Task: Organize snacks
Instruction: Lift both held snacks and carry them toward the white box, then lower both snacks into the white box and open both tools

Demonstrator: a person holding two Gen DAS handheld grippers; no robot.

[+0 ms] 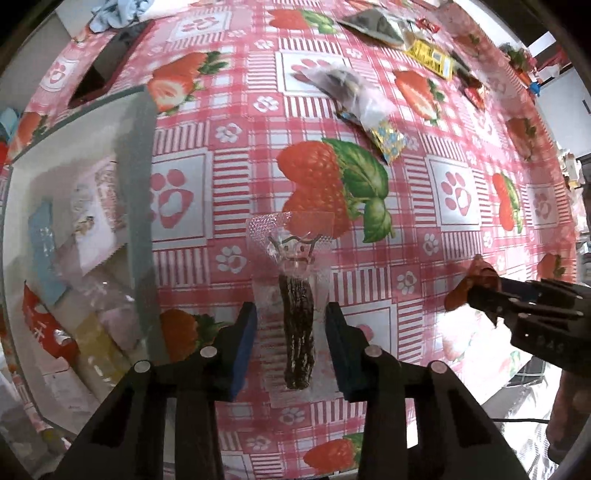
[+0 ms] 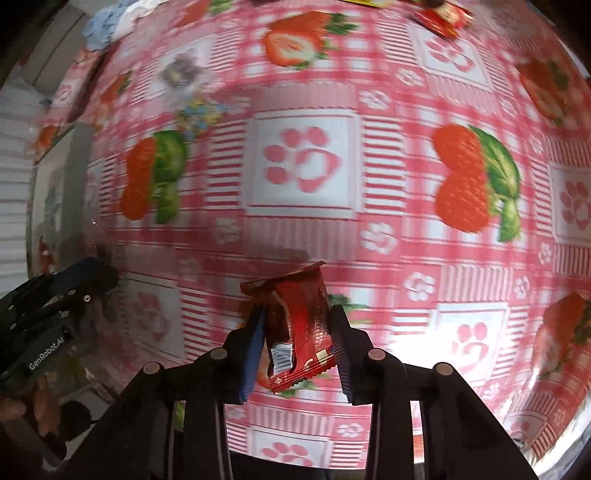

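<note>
My left gripper (image 1: 291, 314) points down over the strawberry tablecloth (image 1: 454, 192). Its blue pads (image 1: 245, 343) are shut on a clear packet with a dark brown stick snack (image 1: 297, 332) inside. The packet's crimped clear top sticks out past the fingertips. In the right wrist view, my right gripper (image 2: 297, 314) is shut on a red foil snack packet (image 2: 301, 328), barcode side showing. The left wrist view shows that right gripper (image 1: 480, 291) at the right edge with the red packet (image 1: 476, 277). The left gripper (image 2: 85, 280) appears at the right wrist view's left edge.
A white box with a grey rim (image 1: 140, 184) stands at the left, holding several snack packets. More loose snacks lie farther off: a clear packet (image 1: 343, 85), a gold-and-blue one (image 1: 388, 138), a yellow one (image 1: 430, 57). A dark red case (image 1: 107, 62) and blue cloth (image 1: 110, 14) sit far left.
</note>
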